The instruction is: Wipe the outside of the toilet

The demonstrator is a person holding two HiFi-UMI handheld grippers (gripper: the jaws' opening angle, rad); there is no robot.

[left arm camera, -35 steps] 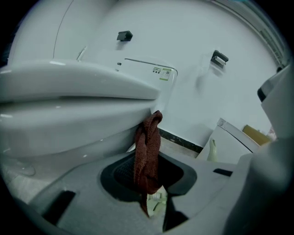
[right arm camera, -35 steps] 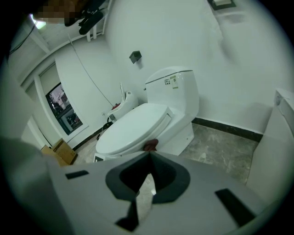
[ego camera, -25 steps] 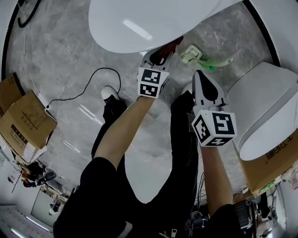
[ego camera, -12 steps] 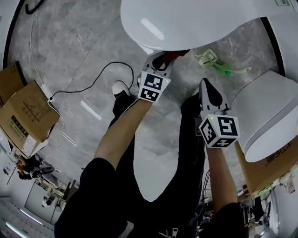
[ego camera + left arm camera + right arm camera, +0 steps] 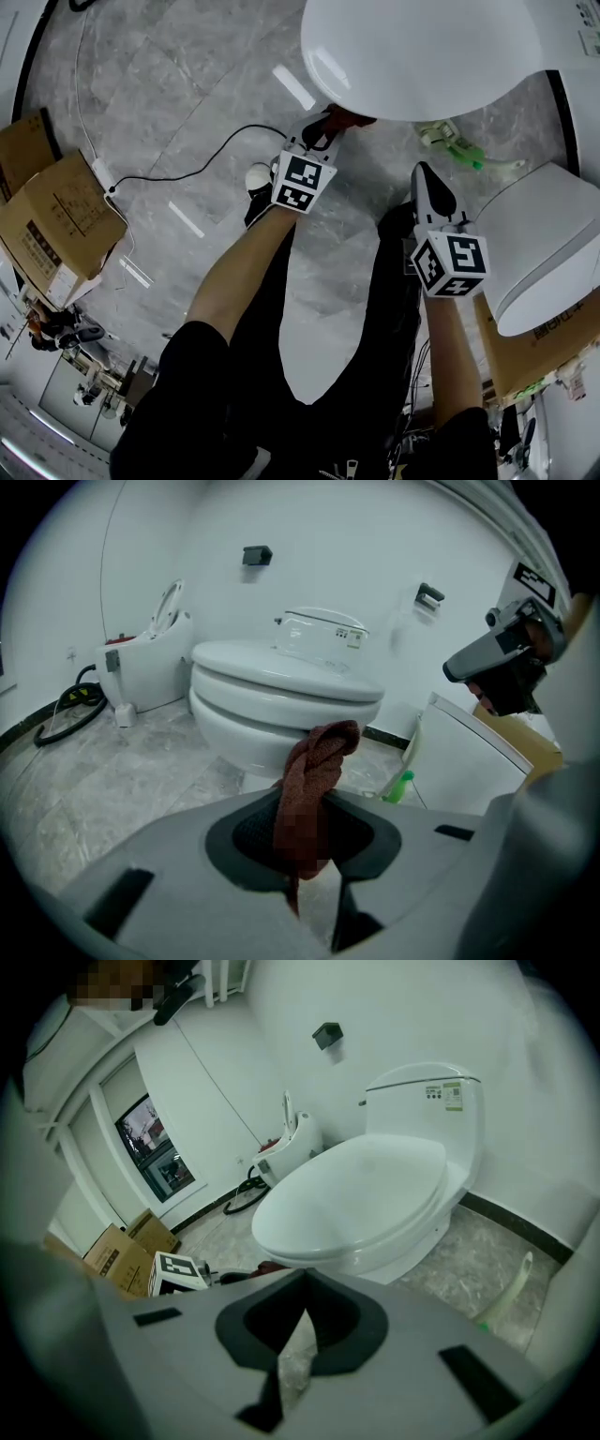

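Two grippers held low before toilet (image 5: 422, 56), white, lid down, filling top of head view. Left gripper (image 5: 323, 129): jaws clamped on reddish-brown cloth (image 5: 319, 771). Cloth bunched, standing upright out of jaws, knotted top level with bowl's front wall. Reaches under-edge of bowl rim in head view; contact with porcelain not determinable. Right gripper (image 5: 300, 1321): jaws drawn together to a thin slit, nothing gripped. Hangs apart from toilet, above person's right leg.

Orientation of toilet: long axis from tank (image 5: 427, 1101), set back against wall, to rounded bowl front. Points that front toward left gripper and toward open floor. Lid flat and level.

Clearances, left of bowl: broad stretch of grey marble floor (image 5: 169, 84), crossed by black cable (image 5: 187, 159). Cardboard boxes (image 5: 52, 234) well apart at far left edge.

Clearances, right of bowl: tighter. Second white fixture (image 5: 553, 244) just beside right gripper, seated on printed carton (image 5: 530, 352). Green-and-white object (image 5: 459, 148) lying on floor between toilet and that fixture, near bowl's side.

Further toilet (image 5: 150, 658), seat raised, against far wall in left gripper view, well apart from work area. Person's legs and white shoe (image 5: 258, 176) directly beneath both grippers, near bowl front.
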